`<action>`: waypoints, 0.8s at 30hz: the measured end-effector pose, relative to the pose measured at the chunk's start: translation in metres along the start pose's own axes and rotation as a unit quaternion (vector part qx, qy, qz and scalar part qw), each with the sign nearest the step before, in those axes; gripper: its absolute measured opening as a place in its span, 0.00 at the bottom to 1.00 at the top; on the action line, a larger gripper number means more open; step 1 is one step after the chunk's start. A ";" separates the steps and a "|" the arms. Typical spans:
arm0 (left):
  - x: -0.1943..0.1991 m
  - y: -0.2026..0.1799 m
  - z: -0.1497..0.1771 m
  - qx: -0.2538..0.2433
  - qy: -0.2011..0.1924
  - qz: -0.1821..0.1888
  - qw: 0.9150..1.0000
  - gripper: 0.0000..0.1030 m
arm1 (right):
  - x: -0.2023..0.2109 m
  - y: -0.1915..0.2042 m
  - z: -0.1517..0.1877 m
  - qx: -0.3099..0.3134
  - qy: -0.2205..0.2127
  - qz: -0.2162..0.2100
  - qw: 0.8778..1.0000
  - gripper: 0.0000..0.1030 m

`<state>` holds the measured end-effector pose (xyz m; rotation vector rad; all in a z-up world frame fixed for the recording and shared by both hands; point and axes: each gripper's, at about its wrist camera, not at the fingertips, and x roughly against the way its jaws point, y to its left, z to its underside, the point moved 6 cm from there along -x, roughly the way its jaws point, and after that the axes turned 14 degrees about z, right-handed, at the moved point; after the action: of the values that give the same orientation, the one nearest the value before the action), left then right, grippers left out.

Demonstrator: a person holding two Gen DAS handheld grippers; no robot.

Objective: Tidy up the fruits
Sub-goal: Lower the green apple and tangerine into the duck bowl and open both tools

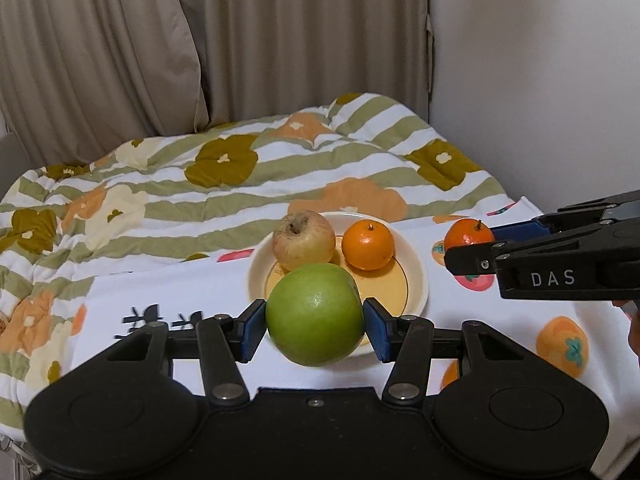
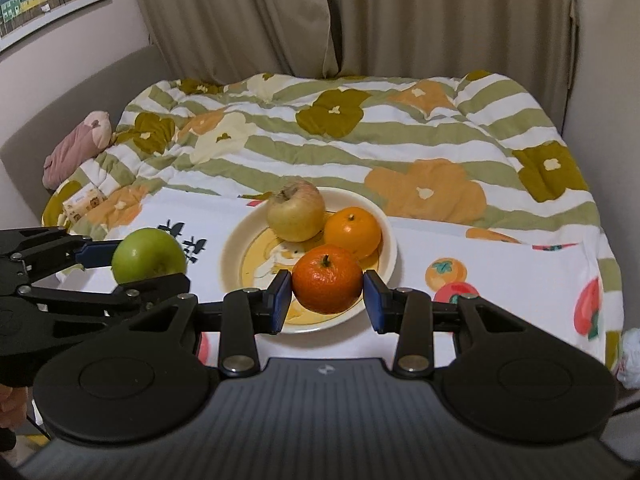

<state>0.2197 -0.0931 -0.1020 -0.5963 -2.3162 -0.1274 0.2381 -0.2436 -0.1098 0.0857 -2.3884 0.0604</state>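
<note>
Left gripper [image 1: 315, 325]: clamped on the green apple [image 1: 315, 314], blue pads pressing both sides, held near the plate's front rim.
Right gripper [image 2: 327, 295]: gripping a deep-orange tangerine [image 2: 327, 279], carried over the plate's near edge.
Plate [image 2: 386, 240]: cream with a yellow centre, sitting on the white fruit-print cloth [image 2: 500, 264].
On the plate: a pale yellowish apple [image 2: 296, 211] at the back, a lighter orange [image 2: 353, 232] touching it.
Behind: floral striped quilt [image 2: 360, 140], beige curtains [image 2: 400, 20].

Floral-quilted bed [image 2: 360, 148] under white cloth [image 2: 500, 260]
</note>
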 end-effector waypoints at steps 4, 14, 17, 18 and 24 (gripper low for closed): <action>-0.032 -0.002 -0.004 0.004 0.016 -0.005 1.000 0.55 | -0.025 -0.008 -0.004 0.017 0.008 -0.004 1.000 0.52; -0.095 -0.008 0.004 0.001 0.072 -0.005 0.997 0.55 | -0.072 -0.021 -0.002 0.028 0.031 -0.018 0.999 0.52; -0.105 -0.010 0.006 -0.004 0.085 -0.005 0.996 0.55 | -0.077 -0.025 -0.001 0.025 0.031 -0.017 0.999 0.52; -0.106 -0.011 0.007 -0.005 0.088 -0.005 0.996 0.55 | -0.078 -0.025 0.000 0.024 0.033 -0.018 0.999 0.52; -0.103 -0.014 0.006 -0.014 0.085 -0.006 0.996 0.71 | -0.083 -0.024 -0.001 0.024 0.036 -0.027 0.999 0.52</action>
<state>0.2742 -0.1430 -0.1748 -0.5633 -2.1575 -0.2079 0.3012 -0.2639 -0.1650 0.1676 -2.3112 0.0945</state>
